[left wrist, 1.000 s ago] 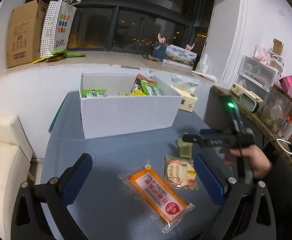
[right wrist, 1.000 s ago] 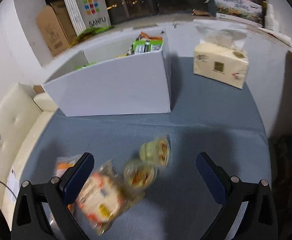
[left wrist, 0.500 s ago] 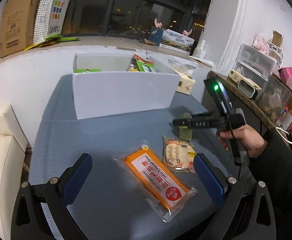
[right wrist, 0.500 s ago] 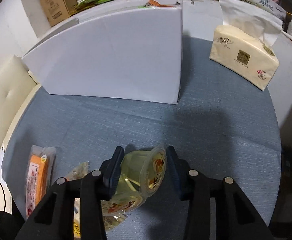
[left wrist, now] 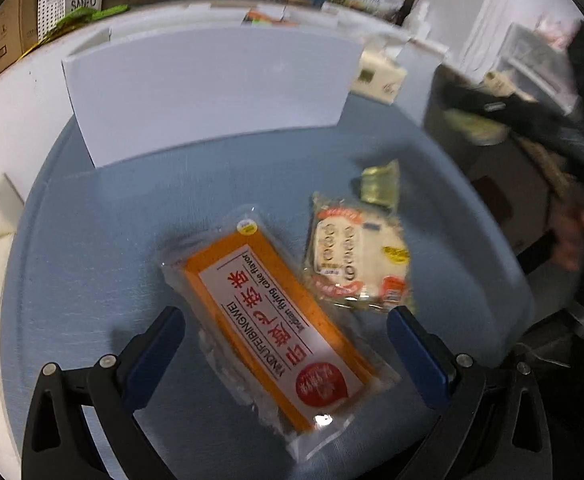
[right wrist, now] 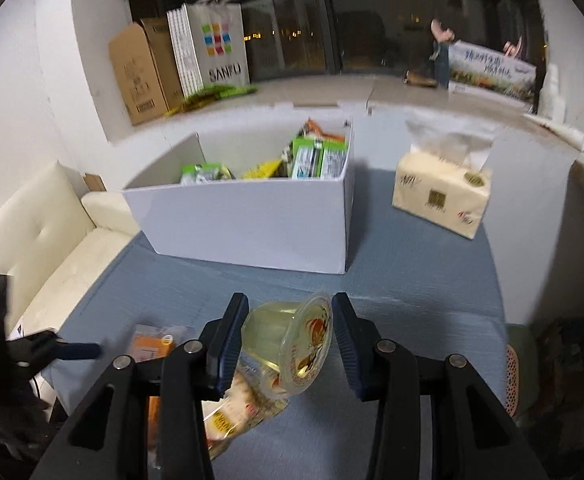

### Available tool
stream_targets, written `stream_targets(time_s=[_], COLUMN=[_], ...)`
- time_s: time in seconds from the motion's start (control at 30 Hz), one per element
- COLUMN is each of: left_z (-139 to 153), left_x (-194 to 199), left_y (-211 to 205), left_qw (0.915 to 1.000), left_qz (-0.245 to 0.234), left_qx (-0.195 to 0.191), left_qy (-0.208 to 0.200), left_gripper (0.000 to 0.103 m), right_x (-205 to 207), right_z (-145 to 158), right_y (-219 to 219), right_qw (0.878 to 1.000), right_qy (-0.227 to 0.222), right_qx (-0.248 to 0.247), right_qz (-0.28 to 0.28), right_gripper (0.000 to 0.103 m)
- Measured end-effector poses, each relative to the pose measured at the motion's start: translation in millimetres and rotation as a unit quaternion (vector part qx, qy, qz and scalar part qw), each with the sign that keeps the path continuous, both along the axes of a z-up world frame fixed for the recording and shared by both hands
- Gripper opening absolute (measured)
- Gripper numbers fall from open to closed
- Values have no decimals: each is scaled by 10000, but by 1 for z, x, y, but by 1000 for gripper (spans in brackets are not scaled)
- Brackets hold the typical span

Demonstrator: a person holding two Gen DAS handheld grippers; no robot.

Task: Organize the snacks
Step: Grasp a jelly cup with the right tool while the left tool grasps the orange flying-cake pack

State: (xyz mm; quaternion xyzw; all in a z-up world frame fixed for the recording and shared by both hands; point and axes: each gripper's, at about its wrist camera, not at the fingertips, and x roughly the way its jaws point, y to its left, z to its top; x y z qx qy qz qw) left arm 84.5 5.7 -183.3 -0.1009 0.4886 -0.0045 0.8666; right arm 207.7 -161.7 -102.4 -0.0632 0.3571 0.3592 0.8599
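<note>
Since half a second ago the right gripper [right wrist: 290,338] has lifted the jelly cup [right wrist: 292,344] off the bench [right wrist: 412,280], and its camera now looks over the rim into the white box [right wrist: 244,224]; before, it saw only the box wall. The left gripper [left wrist: 284,348] has come lower over the orange cake packet [left wrist: 276,316], which now fills more of its view.

The right fingers [right wrist: 228,336] are clenched on the cup, one pad on each side. The cup lies tilted, its foil lid turned toward the camera, above the middle of the bench. The left fingers [left wrist: 152,356] are spread wide and hold nothing; the orange packet lies between them near the front edge of the bench. Just beside it, to the right, lies the round cracker pack [left wrist: 356,256], and a second jelly cup [left wrist: 380,186] rests a little behind that.

The box stands at the back edge of the bench, with snacks already inside at its right end, and a tissue pack [right wrist: 440,196] near the back right corner.

To do this step well, the right gripper should probably keep the grip firm but not crushing, carry the cup clearly above the front wall, and release it low over the free left part of the box.
</note>
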Motion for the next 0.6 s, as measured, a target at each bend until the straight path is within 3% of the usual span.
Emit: stream_targets(time_s=[0.13, 0.2, 0.27, 0.4, 0.6], left_z=[-19, -22, -22, -16, -11], left_x=[11, 12, 10, 0, -13], left_y=[-3, -5, -3, 9, 30], left_qw=[9990, 9981, 9984, 9987, 9994], left_qz=[147, 141, 106, 52, -73], left_qx=[309, 531, 496, 456, 331], left_qy=[297, 286, 249, 206, 113], left_gripper=[103, 103, 103, 88, 75], right_x=[-9, -12, -15, -21, -28], right_z=[3, 4, 3, -1, -3], right_y=[-9, -9, -11, -14, -9], right_qw=[9999, 9998, 9997, 9996, 9994], right_qy=[-30, -28, -27, 28, 69], right_qx=[155, 198, 252, 289, 316], right_qz=[6, -9, -19, 2, 83], right_gripper=[47, 47, 47, 47, 47])
